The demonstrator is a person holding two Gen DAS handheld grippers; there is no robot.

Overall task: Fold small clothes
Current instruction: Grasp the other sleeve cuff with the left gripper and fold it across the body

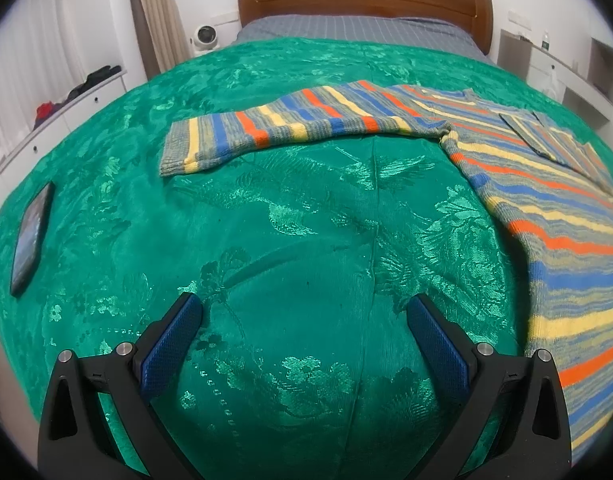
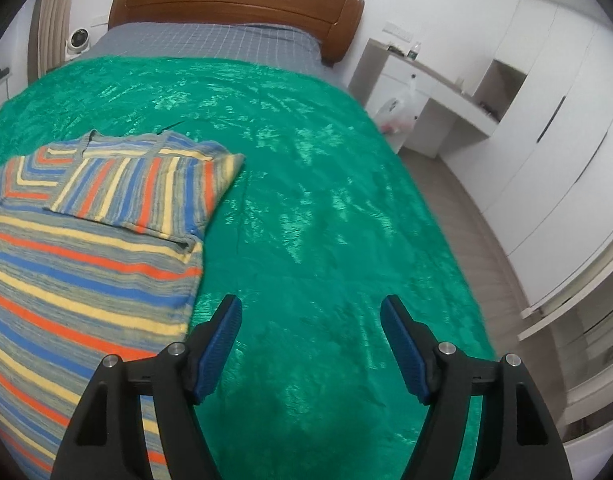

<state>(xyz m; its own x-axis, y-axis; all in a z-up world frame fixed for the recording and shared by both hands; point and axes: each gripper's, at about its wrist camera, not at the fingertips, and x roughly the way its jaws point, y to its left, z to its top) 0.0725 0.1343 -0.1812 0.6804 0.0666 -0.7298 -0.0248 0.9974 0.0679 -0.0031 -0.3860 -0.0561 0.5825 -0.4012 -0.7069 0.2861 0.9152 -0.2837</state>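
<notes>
Left wrist view: the left gripper (image 1: 304,312) hangs above the green bedspread (image 1: 290,240) with its jaws spread wide and nothing between the 2 blue pads (image 1: 170,344). The striped sweater (image 1: 554,216) lies flat on the bedspread to the right, 1 sleeve (image 1: 290,128) stretched out leftward across the cover. A dark phone (image 1: 30,236) lies near the bedspread's left edge, well apart from the sweater.

Right wrist view: the right gripper (image 2: 311,320) is also parted and empty, over bare bedspread (image 2: 326,200) just beside the sweater's (image 2: 78,272) right edge. The other sleeve (image 2: 146,188) lies folded inward across the chest. A wooden headboard (image 2: 234,4) stands beyond.
</notes>
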